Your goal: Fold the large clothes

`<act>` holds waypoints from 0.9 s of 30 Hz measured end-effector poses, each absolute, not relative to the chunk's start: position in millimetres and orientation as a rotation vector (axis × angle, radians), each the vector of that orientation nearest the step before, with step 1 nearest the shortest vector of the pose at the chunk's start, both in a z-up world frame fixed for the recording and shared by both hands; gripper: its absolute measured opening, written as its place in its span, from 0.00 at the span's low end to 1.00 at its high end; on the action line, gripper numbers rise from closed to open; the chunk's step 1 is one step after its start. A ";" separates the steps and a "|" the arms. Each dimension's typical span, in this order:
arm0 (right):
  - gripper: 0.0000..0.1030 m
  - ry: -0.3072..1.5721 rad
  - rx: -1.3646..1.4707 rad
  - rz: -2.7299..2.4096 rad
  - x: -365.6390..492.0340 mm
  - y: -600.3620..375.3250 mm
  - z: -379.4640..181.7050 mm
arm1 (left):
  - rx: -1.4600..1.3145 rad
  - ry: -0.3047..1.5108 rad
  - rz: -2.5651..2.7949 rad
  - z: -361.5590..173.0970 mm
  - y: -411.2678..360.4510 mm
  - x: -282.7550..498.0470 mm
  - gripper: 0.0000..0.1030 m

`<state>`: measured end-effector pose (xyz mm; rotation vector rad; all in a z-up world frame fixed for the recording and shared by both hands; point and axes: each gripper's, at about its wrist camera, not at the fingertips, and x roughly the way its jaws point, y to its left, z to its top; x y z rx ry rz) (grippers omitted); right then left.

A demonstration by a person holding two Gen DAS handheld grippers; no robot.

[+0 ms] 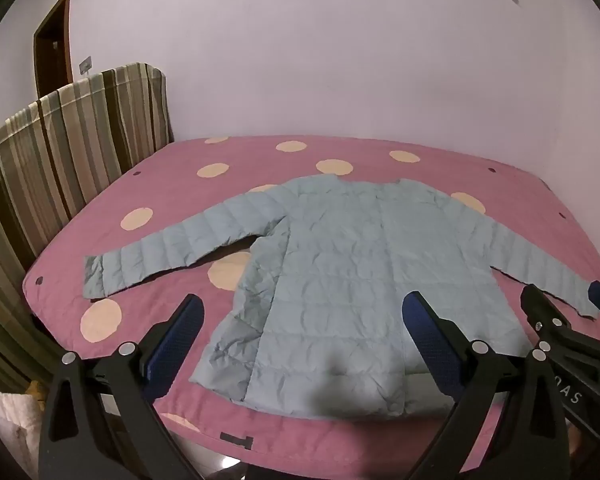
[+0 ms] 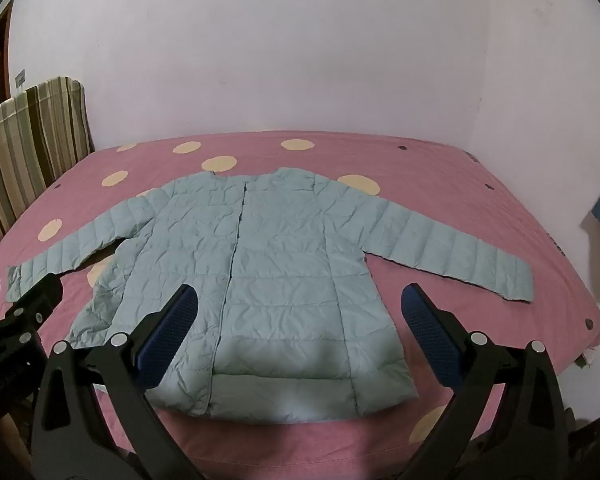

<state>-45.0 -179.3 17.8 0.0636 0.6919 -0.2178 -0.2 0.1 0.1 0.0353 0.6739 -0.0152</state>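
Lying flat on the pink spotted bed [image 2: 440,184] is one pale green quilted jacket [image 2: 276,264], front up, both sleeves spread outward (its hem nearest the cameras). Two tongs hover above that hem: the left tongs [image 1: 302,320] and the right tongs [image 2: 298,312] each stand wide apart, holding nothing and touching nothing. One striped headboard [image 1: 80,140] stands at the bed's left.
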 end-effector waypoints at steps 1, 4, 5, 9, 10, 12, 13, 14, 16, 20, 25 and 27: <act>0.98 0.693 0.061 -0.218 -45.0 -179.0 17.7 | 0.040 0.672 -0.013 0.2 0.0 -0.4 0.96; 0.98 0.692 0.064 -0.217 -45.2 -178.9 17.7 | 0.041 0.671 -0.009 0.1 1.3 -0.9 0.96; 0.98 0.693 0.064 -0.218 -45.1 -178.9 17.5 | 0.041 0.670 -0.007 0.1 1.9 -1.3 0.96; 0.98 0.693 0.066 -0.218 -45.2 -178.8 17.3 | 0.045 0.680 -0.015 -4.8 -3.8 -1.9 0.96; 0.98 0.694 0.066 -0.218 -45.0 -178.7 17.0 | 0.044 0.679 -0.015 -5.3 -4.1 -2.3 0.96; 0.98 0.694 0.066 -0.218 -44.6 -178.9 16.4 | 0.043 0.679 -0.014 -6.2 -4.7 -3.5 0.96; 0.98 0.695 0.067 -0.218 -44.4 -179.0 16.1 | 0.045 0.684 -0.017 -4.6 -3.5 -1.5 0.96; 0.98 0.695 0.067 -0.217 -44.1 -179.1 15.7 | 0.044 0.684 -0.018 -5.1 -3.9 -1.9 0.96; 0.98 0.695 0.066 -0.217 -43.7 -179.3 15.1 | 0.044 0.683 -0.018 -6.0 -4.6 -3.1 0.96; 0.98 0.696 0.066 -0.219 -43.5 -179.4 14.4 | 0.045 0.688 -0.019 -8.1 -3.8 -1.8 0.96; 0.98 0.697 0.067 -0.218 -42.8 -179.9 17.5 | 0.044 0.688 -0.022 -12.0 -4.6 -4.9 0.96; 0.98 0.699 0.066 -0.218 -42.9 -179.4 13.3 | 0.044 0.690 -0.023 -14.1 -4.9 -6.8 0.96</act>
